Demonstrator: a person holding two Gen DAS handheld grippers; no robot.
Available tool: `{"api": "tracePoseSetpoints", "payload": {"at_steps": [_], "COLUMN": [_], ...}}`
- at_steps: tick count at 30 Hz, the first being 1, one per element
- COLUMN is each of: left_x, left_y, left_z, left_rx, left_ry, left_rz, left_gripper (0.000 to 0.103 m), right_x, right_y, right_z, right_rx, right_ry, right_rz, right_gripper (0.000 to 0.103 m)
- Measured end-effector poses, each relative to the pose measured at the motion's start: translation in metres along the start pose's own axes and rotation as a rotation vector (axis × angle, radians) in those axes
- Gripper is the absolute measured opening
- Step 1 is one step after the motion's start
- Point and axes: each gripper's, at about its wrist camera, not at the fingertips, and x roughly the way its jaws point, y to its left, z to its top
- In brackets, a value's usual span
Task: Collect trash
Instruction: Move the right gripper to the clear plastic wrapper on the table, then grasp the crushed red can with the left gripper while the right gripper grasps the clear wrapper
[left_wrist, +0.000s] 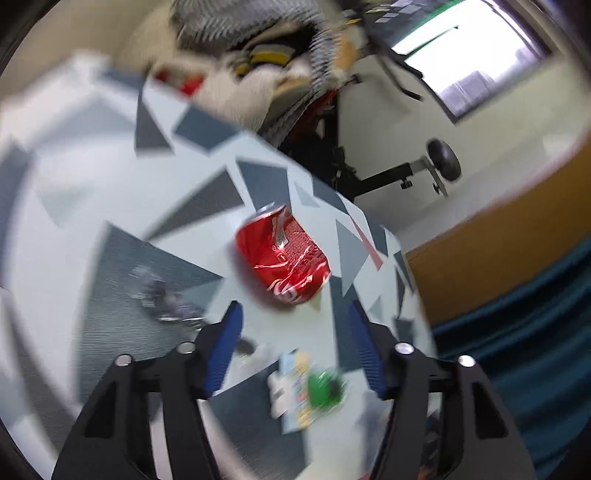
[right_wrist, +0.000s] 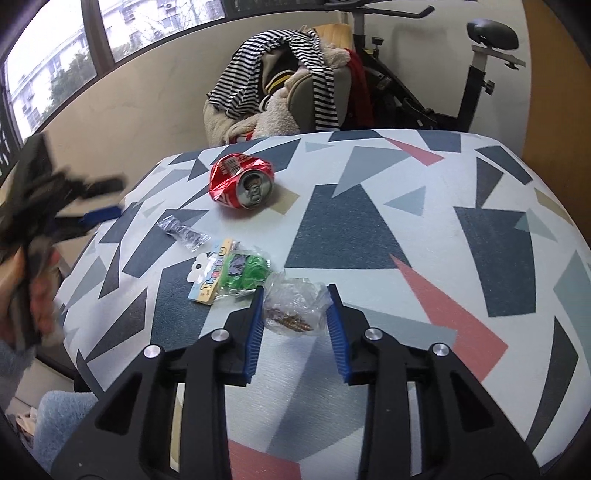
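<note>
A crushed red soda can (left_wrist: 284, 254) (right_wrist: 242, 181) lies on the patterned table top (right_wrist: 424, 206). In the blurred left wrist view my left gripper (left_wrist: 295, 310) is open, and the can sits just beyond its blue fingertips, untouched. The right wrist view shows that left gripper (right_wrist: 110, 199) at the table's left edge, held by a hand (right_wrist: 37, 295). My right gripper (right_wrist: 295, 295) is shut on a crumpled clear plastic bag (right_wrist: 295, 304) with brown bits inside, its pads pressing both sides. A green packet on a printed card (right_wrist: 236, 273) (left_wrist: 314, 387) and a small clear wrapper (right_wrist: 183, 230) (left_wrist: 166, 299) lie nearby.
Behind the table stands a chair piled with striped and fleecy clothes (right_wrist: 280, 85), and an exercise bike (right_wrist: 476, 74) is to its right. Windows (right_wrist: 55, 66) run along the far left wall. The table's right half (right_wrist: 498, 258) carries only the cloth pattern.
</note>
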Motion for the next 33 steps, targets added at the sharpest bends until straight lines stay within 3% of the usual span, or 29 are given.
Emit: {"api": "tracePoseSetpoints", "payload": {"at_steps": [5,16,18,22,28,33], "left_x": [0.044,0.08,0.085,0.075,0.04,0.002], "left_y": [0.022,0.039,0.038,0.023,-0.007,-0.028], "left_z": [0.017,0.03,0.031,0.032,0.032,0.018], "left_rx": [-0.187,-0.268,-0.251,-0.147,-0.015,0.083], "left_ry": [0.011,-0.022,-0.023,-0.058,-0.102,-0.101], "left_rz": [-0.045,0.01,0.001,-0.029,-0.062,-0.045], "left_gripper": [0.048,0.037,0.026,0.012,0.011,0.011], "right_x": [-0.004,-0.008,-0.007,-0.007,-0.01,-0.016], "right_y": [-0.013,-0.033,-0.035,-0.037,-0.032,-0.024], "right_z": [-0.001,-0.007,-0.009,-0.011,-0.011,-0.012], "right_rx": [0.019,0.048,0.051,0.056,0.058,0.051], "right_ry": [-0.005,-0.007,-0.004,0.005,-0.007,-0.017], "right_rz": [-0.008,-0.019,-0.018,-0.018,-0.016,-0.008], "right_gripper": [0.035,0.035,0.035,0.035,0.035,0.035]}}
